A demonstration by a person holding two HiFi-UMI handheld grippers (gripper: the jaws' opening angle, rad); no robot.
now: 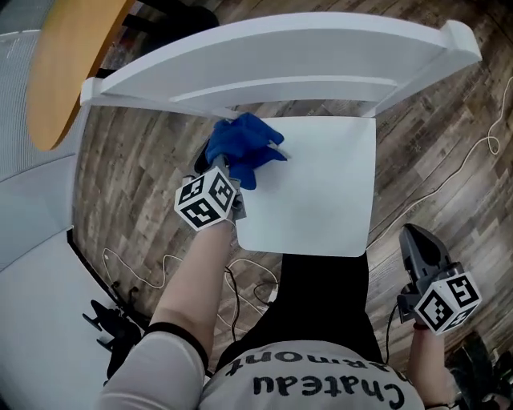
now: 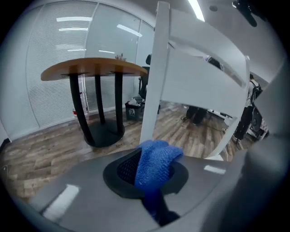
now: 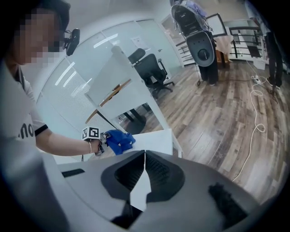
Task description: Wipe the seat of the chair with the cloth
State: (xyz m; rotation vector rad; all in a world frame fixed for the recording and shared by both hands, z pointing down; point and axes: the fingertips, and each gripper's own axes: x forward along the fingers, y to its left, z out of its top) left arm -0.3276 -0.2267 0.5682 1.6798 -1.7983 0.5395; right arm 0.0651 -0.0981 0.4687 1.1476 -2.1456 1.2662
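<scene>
This looks like an office. The floor (image 3: 217,118) is wood-look planking throughout, and the far and left sides are closed off by glass walls (image 2: 115,43) hung with white blinds (image 2: 47,77). A round wooden table (image 2: 90,69) on black legs stands to the left, with a small bin (image 2: 134,108) beyond it. A black swivel chair (image 3: 152,72) sits far off by the glass. Strip lights (image 2: 197,9) run along the ceiling. A white cable (image 3: 258,113) trails loose across the floor on the right. The white chair (image 1: 321,192) stands near the table.
</scene>
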